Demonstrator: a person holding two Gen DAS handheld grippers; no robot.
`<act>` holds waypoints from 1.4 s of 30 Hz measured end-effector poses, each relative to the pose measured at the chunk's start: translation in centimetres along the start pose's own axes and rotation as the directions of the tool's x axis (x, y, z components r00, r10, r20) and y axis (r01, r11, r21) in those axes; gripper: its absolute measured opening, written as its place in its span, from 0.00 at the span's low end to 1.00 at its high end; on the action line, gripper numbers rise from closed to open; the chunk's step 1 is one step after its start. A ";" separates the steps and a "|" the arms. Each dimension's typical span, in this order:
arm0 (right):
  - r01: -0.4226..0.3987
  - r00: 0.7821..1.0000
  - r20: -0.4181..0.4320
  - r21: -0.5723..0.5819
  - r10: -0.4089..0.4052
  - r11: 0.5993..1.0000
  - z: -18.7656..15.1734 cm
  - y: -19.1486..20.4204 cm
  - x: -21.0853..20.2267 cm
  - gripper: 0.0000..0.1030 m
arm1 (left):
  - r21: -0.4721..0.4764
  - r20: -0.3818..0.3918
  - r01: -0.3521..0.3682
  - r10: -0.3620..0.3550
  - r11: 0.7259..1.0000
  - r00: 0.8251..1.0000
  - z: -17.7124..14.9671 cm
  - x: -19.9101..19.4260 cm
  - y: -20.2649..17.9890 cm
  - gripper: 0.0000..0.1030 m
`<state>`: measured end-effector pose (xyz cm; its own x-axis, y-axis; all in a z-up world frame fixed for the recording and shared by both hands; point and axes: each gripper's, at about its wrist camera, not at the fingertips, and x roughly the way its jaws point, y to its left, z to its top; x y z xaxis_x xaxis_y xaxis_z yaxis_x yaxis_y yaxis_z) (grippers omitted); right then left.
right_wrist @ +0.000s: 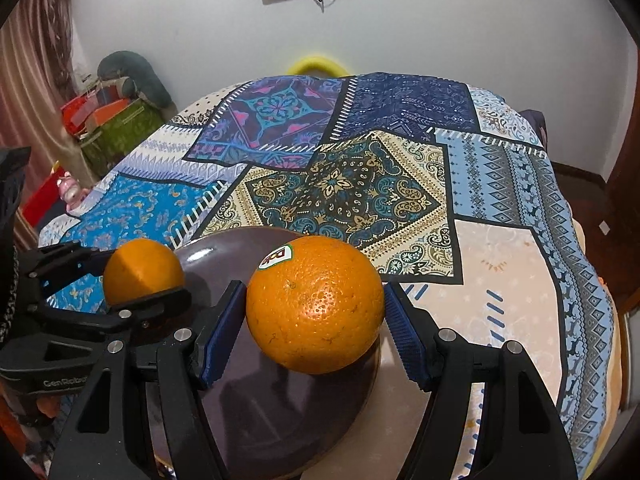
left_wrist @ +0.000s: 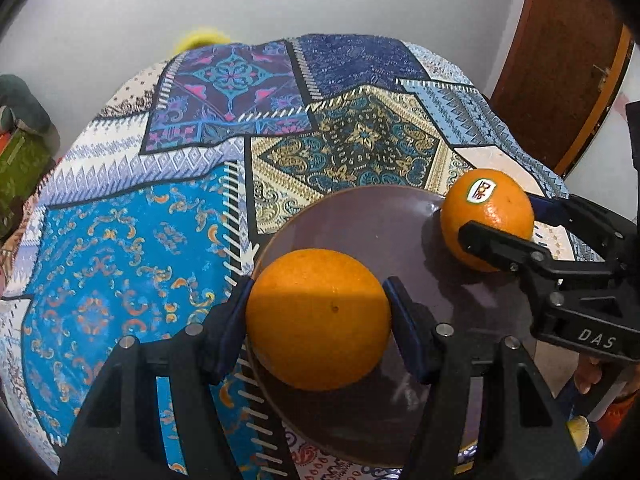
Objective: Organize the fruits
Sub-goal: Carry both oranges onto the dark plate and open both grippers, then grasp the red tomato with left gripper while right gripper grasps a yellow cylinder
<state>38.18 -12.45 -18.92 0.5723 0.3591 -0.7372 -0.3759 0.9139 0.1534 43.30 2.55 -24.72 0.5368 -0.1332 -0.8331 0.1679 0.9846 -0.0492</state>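
A dark brown plate [left_wrist: 360, 220] lies on the patterned tablecloth; it also shows in the right wrist view [right_wrist: 224, 252]. My left gripper [left_wrist: 318, 312] is shut on a plain orange [left_wrist: 318, 318] over the plate's left rim; this orange also shows in the right wrist view [right_wrist: 142, 270]. My right gripper [right_wrist: 316, 308] is shut on an orange with a Dole sticker [right_wrist: 316, 304] over the plate's right rim. That orange [left_wrist: 486, 218] and the right gripper [left_wrist: 504, 220] appear at the right of the left wrist view.
The patchwork tablecloth [right_wrist: 360, 184] covers a round table. A yellow ring-shaped object [right_wrist: 318, 65] peeks over the far edge. Boxes and a cushion [right_wrist: 120, 120] stand on the floor at the left. A wooden door [left_wrist: 560, 60] is at the right.
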 end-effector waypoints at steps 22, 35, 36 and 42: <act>0.018 0.999 0.041 -0.044 -0.016 0.999 -0.2 -0.1 -3.4 0.66 | -0.040 0.059 -0.054 0.056 0.998 0.997 -0.6 -4.4 0.5 0.78; 0.035 0.996 0.090 -0.089 -0.027 0.995 -4.2 1.8 -12.5 0.71 | 0.000 0.128 -0.092 0.091 0.996 0.988 -6.1 -14.1 -1.7 0.83; 0.032 0.996 0.087 -0.093 -0.024 0.995 -4.7 2.0 -12.9 0.71 | 0.002 0.124 -0.090 0.089 0.996 0.988 -6.8 -14.5 -1.9 0.83; 0.028 0.998 0.059 -0.133 -0.020 0.991 -7.4 3.3 -14.0 0.71 | -0.010 0.084 -0.065 0.066 0.998 0.994 -10.5 -15.4 -2.7 0.84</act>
<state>23.56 -15.90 -12.93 0.6220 0.3512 -0.6998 -0.4534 0.8902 0.0438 25.89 3.12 -17.59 0.6141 -0.0772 -0.7854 0.1246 0.9922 -0.0001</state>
